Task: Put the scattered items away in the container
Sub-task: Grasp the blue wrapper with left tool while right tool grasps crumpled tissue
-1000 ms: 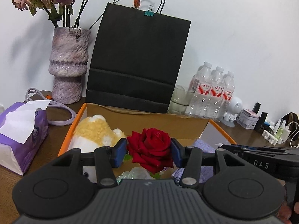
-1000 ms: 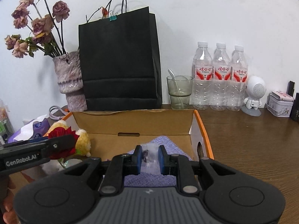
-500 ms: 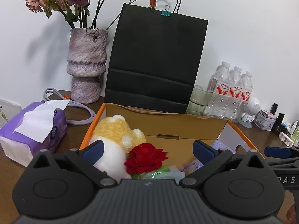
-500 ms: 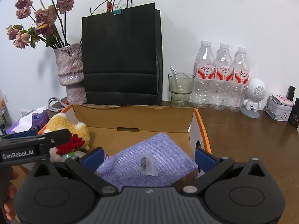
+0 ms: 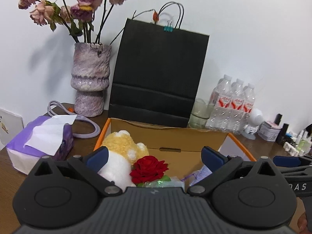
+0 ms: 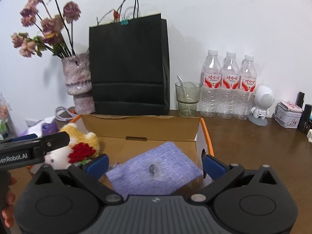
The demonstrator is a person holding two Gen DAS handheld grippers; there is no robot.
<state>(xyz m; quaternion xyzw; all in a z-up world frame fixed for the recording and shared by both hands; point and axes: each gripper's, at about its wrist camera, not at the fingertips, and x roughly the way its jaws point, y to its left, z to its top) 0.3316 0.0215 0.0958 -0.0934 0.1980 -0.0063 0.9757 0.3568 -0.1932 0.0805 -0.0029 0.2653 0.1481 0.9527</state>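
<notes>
Rose (image 5: 148,168) and lilac pouch (image 6: 154,173) lie inside the cardboard box (image 6: 144,124) mid-tabletop — both grippers, left (image 5: 155,156) and right (image 6: 155,162), spread wide and empty — so lift clear without snagging the walls.

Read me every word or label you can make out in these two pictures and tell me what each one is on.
"enRobot.AI": side of the left claw, first letter cut off at the picture's edge.
"DAS": side of the right claw, start hidden.
Red labels on the three water bottles: characters too small to read.
Small tin: print too blurred.
</notes>
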